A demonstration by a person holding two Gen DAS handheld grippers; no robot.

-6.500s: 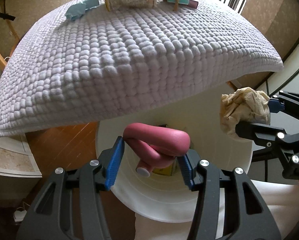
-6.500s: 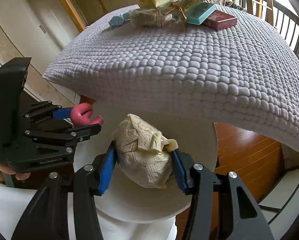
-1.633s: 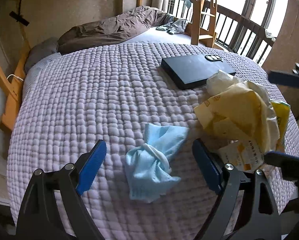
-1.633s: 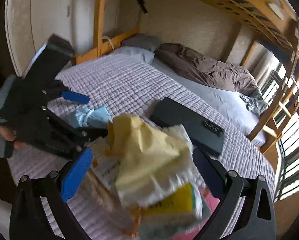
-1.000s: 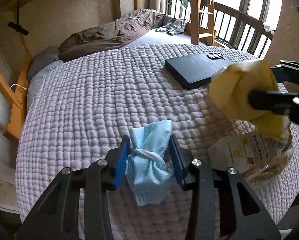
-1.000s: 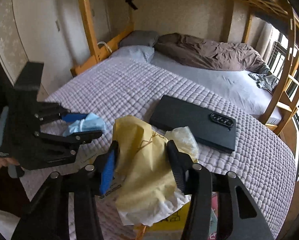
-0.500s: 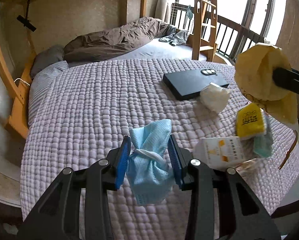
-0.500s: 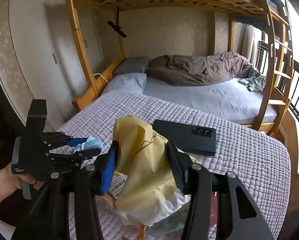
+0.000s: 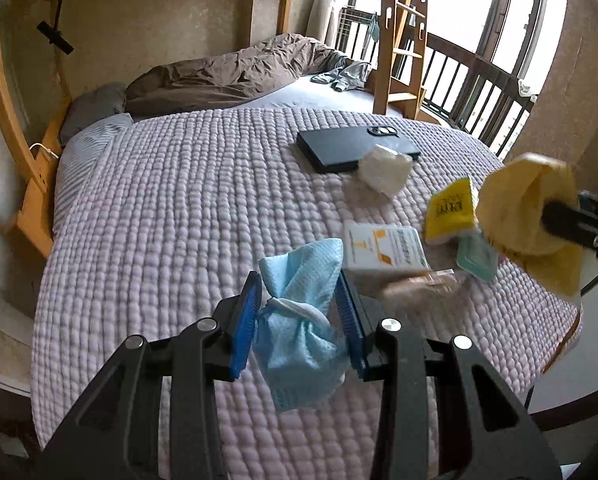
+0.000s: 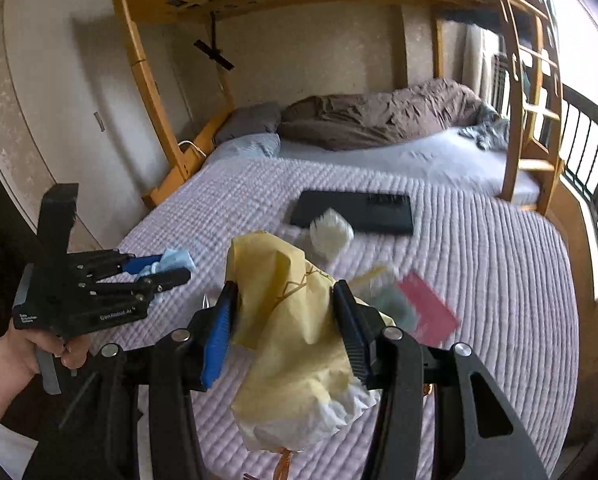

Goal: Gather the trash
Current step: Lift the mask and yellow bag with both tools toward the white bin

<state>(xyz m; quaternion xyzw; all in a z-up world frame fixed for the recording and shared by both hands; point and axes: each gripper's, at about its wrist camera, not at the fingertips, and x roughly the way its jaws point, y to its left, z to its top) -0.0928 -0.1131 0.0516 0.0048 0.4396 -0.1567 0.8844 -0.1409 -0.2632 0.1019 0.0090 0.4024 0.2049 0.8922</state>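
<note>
Both grippers have lifted clear of the quilted lilac bed (image 9: 159,208): left gripper (image 9: 299,320) clamps a crumpled blue face mask (image 9: 299,312), right gripper (image 10: 287,328) clamps a yellow paper wrapper (image 10: 295,344). Keep both squeezed firmly while carrying them to the bin.

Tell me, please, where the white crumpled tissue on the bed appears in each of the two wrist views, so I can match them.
Left wrist view: the white crumpled tissue lies right of centre in the upper half, on the quilt, against the near right corner of the black flat device.
Right wrist view: it is at centre, blurred, just above the yellow paper wrapper, against the device's near edge.
Shared landmark: the black flat device.
</note>
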